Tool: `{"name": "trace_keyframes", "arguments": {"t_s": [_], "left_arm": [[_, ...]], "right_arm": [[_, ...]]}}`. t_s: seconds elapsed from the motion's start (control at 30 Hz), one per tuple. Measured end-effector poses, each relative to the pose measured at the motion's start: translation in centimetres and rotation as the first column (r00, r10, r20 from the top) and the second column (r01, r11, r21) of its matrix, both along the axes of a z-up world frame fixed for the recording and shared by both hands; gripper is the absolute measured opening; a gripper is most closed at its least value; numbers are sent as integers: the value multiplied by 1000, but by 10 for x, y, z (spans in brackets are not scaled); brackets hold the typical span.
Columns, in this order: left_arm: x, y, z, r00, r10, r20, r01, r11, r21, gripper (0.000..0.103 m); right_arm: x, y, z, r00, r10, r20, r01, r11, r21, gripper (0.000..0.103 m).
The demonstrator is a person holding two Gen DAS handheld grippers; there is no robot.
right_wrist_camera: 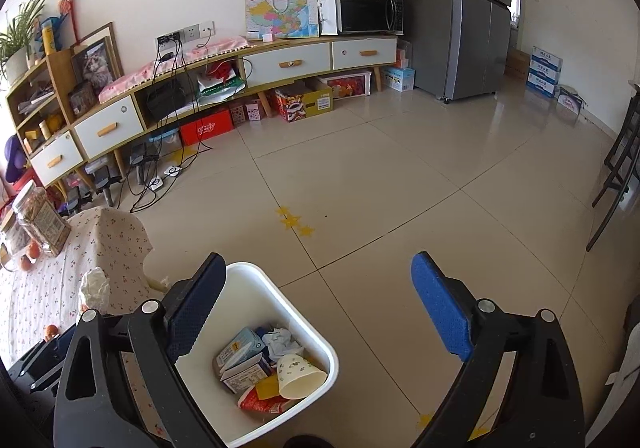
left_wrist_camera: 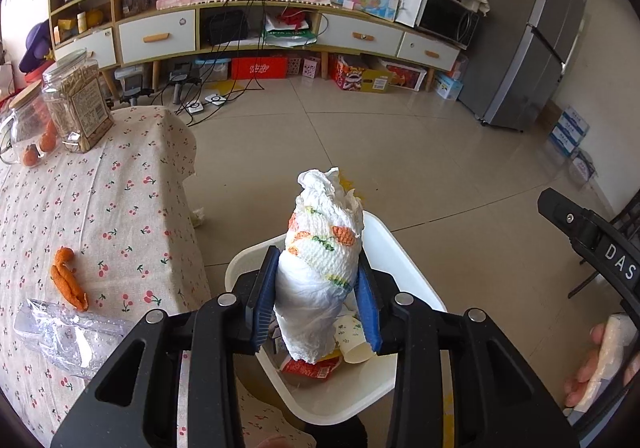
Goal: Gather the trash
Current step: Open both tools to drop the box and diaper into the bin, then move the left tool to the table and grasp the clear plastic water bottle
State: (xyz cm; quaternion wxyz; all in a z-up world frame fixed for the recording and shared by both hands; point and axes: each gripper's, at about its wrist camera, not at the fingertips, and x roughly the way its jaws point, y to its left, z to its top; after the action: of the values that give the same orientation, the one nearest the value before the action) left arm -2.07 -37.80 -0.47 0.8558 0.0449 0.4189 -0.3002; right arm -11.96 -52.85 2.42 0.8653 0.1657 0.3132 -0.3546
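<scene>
Left tongs (left_wrist_camera: 316, 298) clenching crumpled paper towel wad (left_wrist_camera: 320, 268) above white trash bin (left_wrist_camera: 404, 248) beside worktop (left_wrist_camera: 100, 208), right tongs (right_wrist_camera: 316, 312) hanging released and empty over bin, paper cup (right_wrist_camera: 298, 376) and cartons (right_wrist_camera: 240, 358) lying inside

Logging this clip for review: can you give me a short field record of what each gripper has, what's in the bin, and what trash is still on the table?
left gripper: shut on a rolled paper towel, above the bin
right gripper: open, nothing between its fingers
bin: white, on the floor beside the table; holds a paper cup, a carton, a red wrapper
left on table: orange peel, clear plastic wrapper
</scene>
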Motion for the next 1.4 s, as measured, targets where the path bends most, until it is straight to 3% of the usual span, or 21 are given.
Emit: {"name": "trace_keyframes", "arguments": {"t_s": [0.13, 0.2, 0.27, 0.37, 0.73, 0.87, 1.0, 1.1, 1.2, 1.4], "left_arm": [[0, -13, -8, 999, -36, -38, 36, 999, 3, 38], [0, -17, -14, 997, -48, -58, 49, 999, 12, 45], [-1, -18, -18, 996, -55, -65, 57, 998, 23, 60], [-5, -15, -20, 998, -56, -40, 58, 997, 42, 73], [-14, 10, -18, 993, -74, 90, 60, 987, 151, 82], [-8, 30, -16, 994, -37, 106, 19, 986, 164, 83], [-3, 51, -15, 990, -57, 129, 28, 976, 217, 83], [-1, 66, -17, 981, -114, 159, 62, 953, 298, 83], [2, 82, -22, 966, -205, 159, 130, 913, 387, 83], [7, 110, -44, 906, -413, 94, 289, 765, 575, 86]], "right_arm": [[-3, -2, -1, 1000, -9, -5, 9, 1000, -4, 90], [-4, -4, -2, 1000, -13, -10, 12, 1000, -7, 90], [-3, -5, -2, 1000, -13, -15, 13, 1000, -7, 92], [-1, -3, -2, 1000, -9, -22, 9, 1000, -11, 95], [14, 17, -2, 997, 52, -64, -54, 998, -33, 96], [26, 30, -4, 992, 90, -83, -93, 995, -30, 96], [38, 44, -5, 986, 135, -101, -139, 990, -32, 96], [46, 55, -5, 980, 160, -116, -166, 985, -41, 96], [54, 62, -5, 976, 178, -123, -184, 982, -40, 96], [66, 75, -8, 968, 203, -148, -211, 977, -40, 96]]}}
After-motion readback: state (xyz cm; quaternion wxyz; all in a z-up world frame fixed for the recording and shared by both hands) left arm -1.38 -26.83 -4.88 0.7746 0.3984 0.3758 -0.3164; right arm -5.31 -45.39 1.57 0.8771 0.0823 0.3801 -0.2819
